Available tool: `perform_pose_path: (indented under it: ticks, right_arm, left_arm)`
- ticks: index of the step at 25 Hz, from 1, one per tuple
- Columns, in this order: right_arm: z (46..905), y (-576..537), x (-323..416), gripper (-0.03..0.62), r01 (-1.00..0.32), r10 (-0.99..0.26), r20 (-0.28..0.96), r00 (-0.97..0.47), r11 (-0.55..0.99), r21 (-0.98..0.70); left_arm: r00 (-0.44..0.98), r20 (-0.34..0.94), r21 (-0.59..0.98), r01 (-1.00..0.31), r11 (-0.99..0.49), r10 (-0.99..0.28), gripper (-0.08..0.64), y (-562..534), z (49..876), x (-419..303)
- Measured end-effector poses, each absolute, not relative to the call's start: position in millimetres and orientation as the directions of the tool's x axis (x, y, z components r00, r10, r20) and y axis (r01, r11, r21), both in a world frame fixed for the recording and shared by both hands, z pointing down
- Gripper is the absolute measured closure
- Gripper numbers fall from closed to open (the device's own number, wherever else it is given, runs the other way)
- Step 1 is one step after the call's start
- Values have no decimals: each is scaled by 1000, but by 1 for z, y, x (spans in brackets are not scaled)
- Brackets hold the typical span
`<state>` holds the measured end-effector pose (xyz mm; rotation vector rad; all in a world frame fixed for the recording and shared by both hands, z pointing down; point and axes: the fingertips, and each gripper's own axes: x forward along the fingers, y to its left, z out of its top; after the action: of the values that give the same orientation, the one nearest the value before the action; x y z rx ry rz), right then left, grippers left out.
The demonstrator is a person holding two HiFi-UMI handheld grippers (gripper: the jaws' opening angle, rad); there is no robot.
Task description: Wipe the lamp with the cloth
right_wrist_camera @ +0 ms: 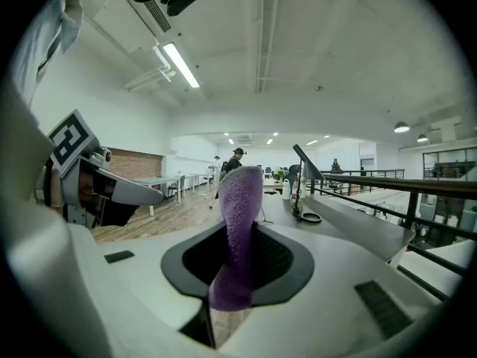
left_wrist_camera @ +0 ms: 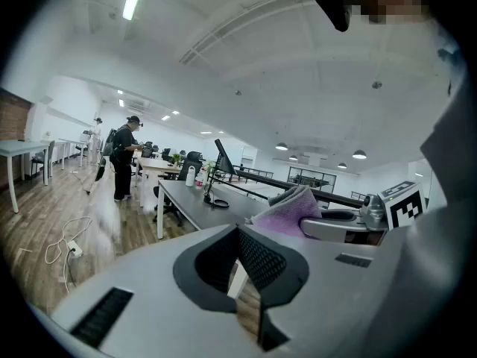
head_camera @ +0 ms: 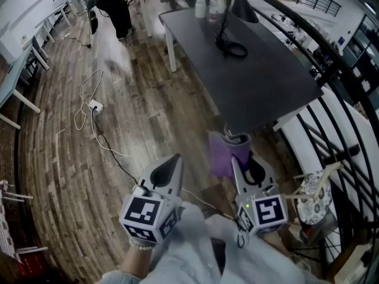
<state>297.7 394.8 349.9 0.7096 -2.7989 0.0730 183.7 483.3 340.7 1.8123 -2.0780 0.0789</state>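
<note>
The black desk lamp (head_camera: 232, 16) stands at the far end of a dark table (head_camera: 266, 81), its ring base by the bottles; it also shows in the left gripper view, lamp (left_wrist_camera: 220, 161), and the right gripper view, lamp (right_wrist_camera: 304, 171). My right gripper (head_camera: 238, 152) is shut on a purple cloth (head_camera: 221, 156), well short of the table's near end. The cloth (right_wrist_camera: 240, 215) sticks up out of the right gripper (right_wrist_camera: 238, 241). My left gripper (head_camera: 175, 160) hangs beside it over the floor, shut and holding nothing. The left gripper (left_wrist_camera: 240, 233) sees the cloth (left_wrist_camera: 287, 211) to its right.
Bottles (head_camera: 202, 6) stand by the lamp. A person (head_camera: 115, 5) stands far off across the wooden floor. A white cable and power strip (head_camera: 95, 106) lie on the floor at left. A black railing (head_camera: 340, 123) runs along the right, with a patterned seat (head_camera: 314, 197) near it.
</note>
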Motion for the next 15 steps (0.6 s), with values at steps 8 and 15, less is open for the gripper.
perform_pose_path:
  ticks: [8, 15]
  right_arm:
    - [353, 400, 285, 503, -468, -454, 262, -851, 884, 11]
    - [357, 399, 277, 503, -473, -456, 270, -848, 881, 2]
  left_arm:
    - [-94, 317, 209, -964, 167, -944, 551, 486, 343, 173]
    - [-101, 318, 218, -960, 177, -943, 551, 489, 346, 163]
